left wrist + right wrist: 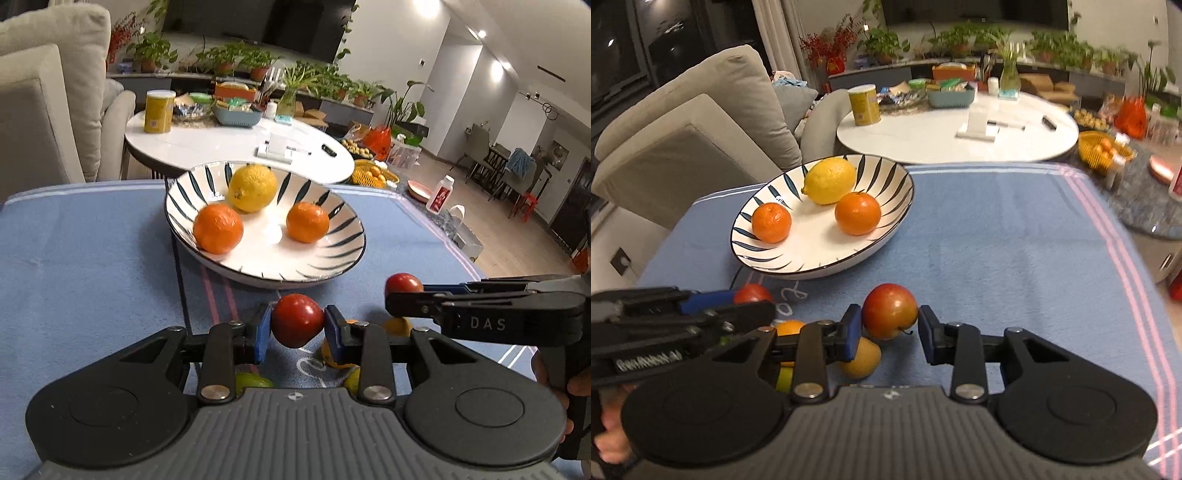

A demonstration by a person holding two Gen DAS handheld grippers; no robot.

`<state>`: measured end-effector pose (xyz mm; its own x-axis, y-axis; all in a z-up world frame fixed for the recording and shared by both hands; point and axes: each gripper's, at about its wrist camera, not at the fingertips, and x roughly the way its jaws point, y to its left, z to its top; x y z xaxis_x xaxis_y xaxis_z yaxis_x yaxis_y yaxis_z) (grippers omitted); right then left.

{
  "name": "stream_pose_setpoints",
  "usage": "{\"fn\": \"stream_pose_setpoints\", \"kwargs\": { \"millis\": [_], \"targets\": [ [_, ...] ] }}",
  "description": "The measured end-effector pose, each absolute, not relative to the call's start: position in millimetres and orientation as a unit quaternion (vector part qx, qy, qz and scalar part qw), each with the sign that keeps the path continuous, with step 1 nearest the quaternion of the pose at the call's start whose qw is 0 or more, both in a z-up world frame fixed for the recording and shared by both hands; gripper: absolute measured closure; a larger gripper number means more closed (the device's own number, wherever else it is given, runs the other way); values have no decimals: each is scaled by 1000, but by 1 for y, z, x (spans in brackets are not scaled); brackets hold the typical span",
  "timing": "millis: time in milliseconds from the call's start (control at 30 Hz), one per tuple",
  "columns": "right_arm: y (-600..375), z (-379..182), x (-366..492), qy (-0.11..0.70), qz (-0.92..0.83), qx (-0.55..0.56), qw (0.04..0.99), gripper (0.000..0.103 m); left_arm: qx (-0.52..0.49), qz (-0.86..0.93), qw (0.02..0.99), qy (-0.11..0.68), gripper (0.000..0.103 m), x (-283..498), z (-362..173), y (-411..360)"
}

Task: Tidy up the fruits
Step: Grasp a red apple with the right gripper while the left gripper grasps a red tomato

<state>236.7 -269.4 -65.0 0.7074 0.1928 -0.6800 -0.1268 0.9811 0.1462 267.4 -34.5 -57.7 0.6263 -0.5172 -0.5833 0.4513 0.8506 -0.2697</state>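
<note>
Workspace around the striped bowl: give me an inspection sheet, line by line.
Surface: blue cloth covering the table.
Job's things: striped bowl holds a lemon and two oranges; more loose fruit lies on the cloth under the grippers.
Clutter: nothing seen on the cloth.
Grippers: left hand-held gripper shut on a red apple; right hand-held gripper straddles a second apple, gap at one pad.
Cables: dark cord runs beneath the bowl.
Surroundings: sofa, white round table, potted plants.

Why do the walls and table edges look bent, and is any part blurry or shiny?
Both views: fisheye lenses bow straight lines near the edges. Left wrist view: ceiling lights flare white, and a glare spot sits in the plate. Right wrist view: the plants and far right edge are smeared, while the apple stays fairly sharp.
</note>
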Motion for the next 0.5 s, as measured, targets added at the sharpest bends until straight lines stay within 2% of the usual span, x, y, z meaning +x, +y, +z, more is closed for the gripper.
{"fn": "stream_pose_setpoints", "kwargs": {
  "millis": [500],
  "targets": [
    [-267, -38, 231, 324, 89, 39, 941, 68, -47, -250, 921, 296, 74, 273, -22, -11]
  ]
}}
